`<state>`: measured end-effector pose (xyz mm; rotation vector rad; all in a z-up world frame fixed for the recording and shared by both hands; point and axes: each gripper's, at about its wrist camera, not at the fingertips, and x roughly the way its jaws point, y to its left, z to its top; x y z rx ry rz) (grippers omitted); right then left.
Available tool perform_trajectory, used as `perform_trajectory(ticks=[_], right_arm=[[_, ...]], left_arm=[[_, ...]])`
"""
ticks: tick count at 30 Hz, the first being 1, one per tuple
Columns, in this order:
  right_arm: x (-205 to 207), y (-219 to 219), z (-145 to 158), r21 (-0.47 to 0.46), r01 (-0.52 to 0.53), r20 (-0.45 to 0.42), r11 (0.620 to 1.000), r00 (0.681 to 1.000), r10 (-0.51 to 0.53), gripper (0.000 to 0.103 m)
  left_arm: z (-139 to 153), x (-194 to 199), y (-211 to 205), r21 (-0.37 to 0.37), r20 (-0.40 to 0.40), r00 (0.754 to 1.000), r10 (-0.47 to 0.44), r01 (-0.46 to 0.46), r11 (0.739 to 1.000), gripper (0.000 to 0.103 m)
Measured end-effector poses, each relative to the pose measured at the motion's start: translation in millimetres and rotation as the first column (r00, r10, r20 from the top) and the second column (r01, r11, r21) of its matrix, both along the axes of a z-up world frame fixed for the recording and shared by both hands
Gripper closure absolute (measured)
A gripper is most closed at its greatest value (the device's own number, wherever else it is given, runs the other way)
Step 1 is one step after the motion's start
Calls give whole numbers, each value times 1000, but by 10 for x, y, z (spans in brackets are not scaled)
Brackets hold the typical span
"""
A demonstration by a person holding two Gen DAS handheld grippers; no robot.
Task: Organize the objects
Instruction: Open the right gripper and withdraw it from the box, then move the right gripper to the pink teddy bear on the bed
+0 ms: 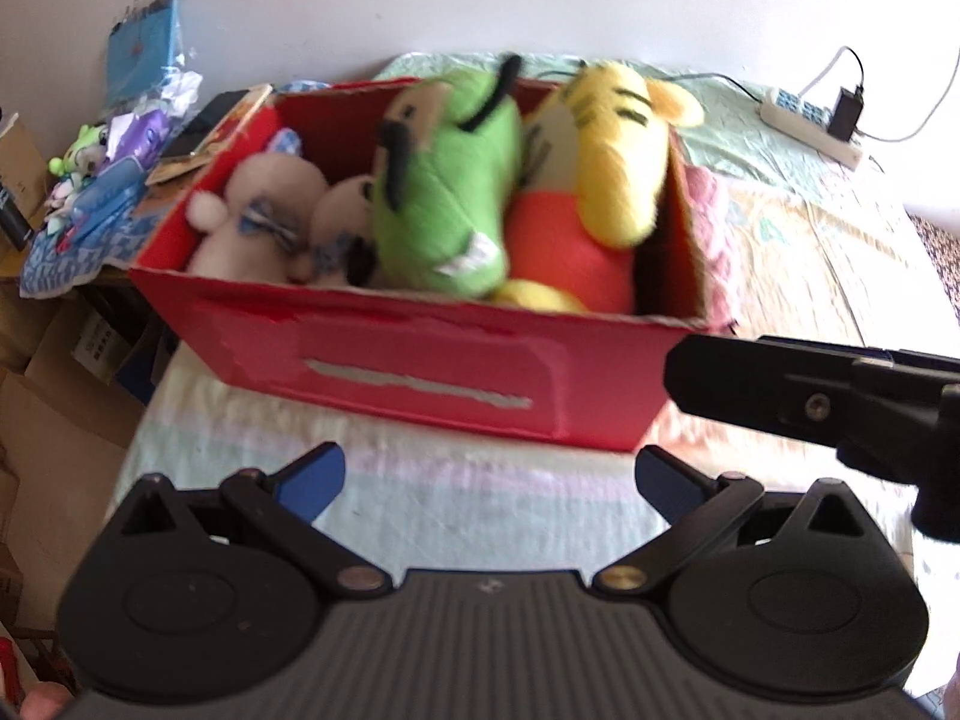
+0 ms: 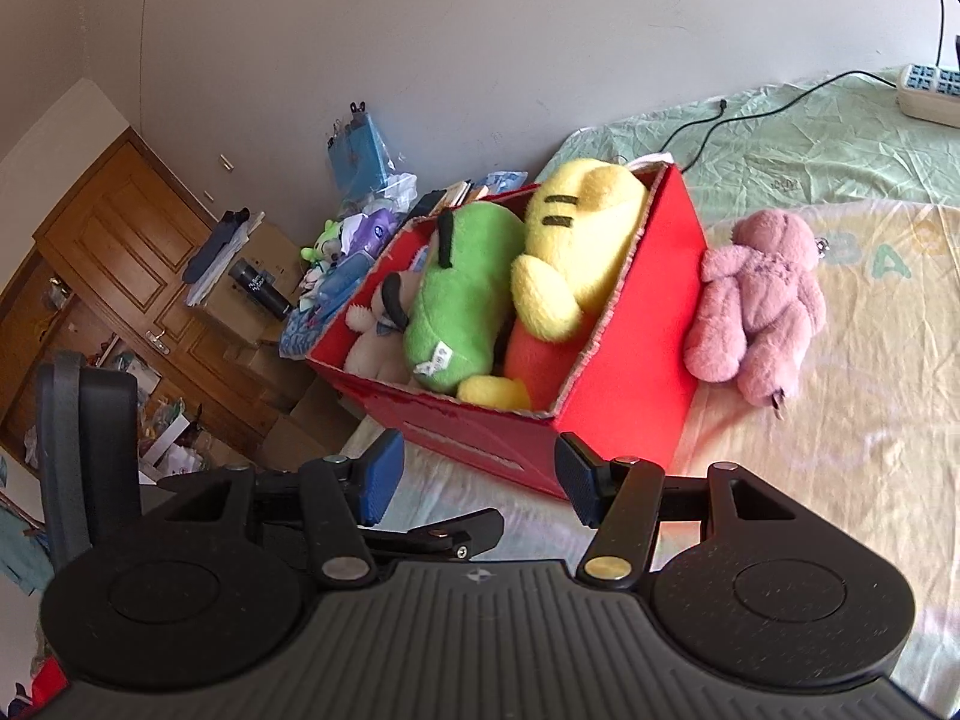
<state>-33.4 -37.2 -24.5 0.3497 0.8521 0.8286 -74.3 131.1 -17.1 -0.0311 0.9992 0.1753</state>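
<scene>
A red cardboard box (image 1: pixel 420 372) (image 2: pixel 636 360) stands on the bed. Inside it lie a green plush (image 1: pixel 444 192) (image 2: pixel 462 300), a yellow and orange tiger plush (image 1: pixel 612 168) (image 2: pixel 570 246) and white plush toys (image 1: pixel 264 210) (image 2: pixel 372 342). A pink teddy bear (image 2: pixel 756 300) lies on the sheet just right of the box; only its edge (image 1: pixel 711 228) shows in the left wrist view. My left gripper (image 1: pixel 489 480) is open and empty in front of the box. My right gripper (image 2: pixel 480 480) is open and empty near the box's front corner.
A cluttered side table (image 1: pixel 96 180) with small toys and a blue bag sits left of the box. A power strip (image 1: pixel 810 126) (image 2: pixel 930 90) with cables lies at the bed's far right. Cardboard boxes (image 2: pixel 270 360) and a wooden door (image 2: pixel 120 240) stand beyond the bed's left edge.
</scene>
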Motion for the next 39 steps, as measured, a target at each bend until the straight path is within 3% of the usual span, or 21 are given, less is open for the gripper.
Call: perform_trajectory(ticks=[10,21,28,39], right_arm=[[25,-391,-249,-24,62,-77,998,995,-64,44],[191,-763,-578,-62,163,-166,985,971,-171,50],[456,-724,-667,-145,190,-88,971,975,-204,53],[829,-216,-802,-275,112,41,955,994,-105,57]], left_arm=[[-286,64,-508,-7,-68,994,-83,83,997,0],[-580,116,-882,-39,-80,979,-188,186,982,0],[-791,211,-1004,-44,-60,967,-249,246,968,0],[-952,219,-1014,-37,-4,955,-297,297,954,1]])
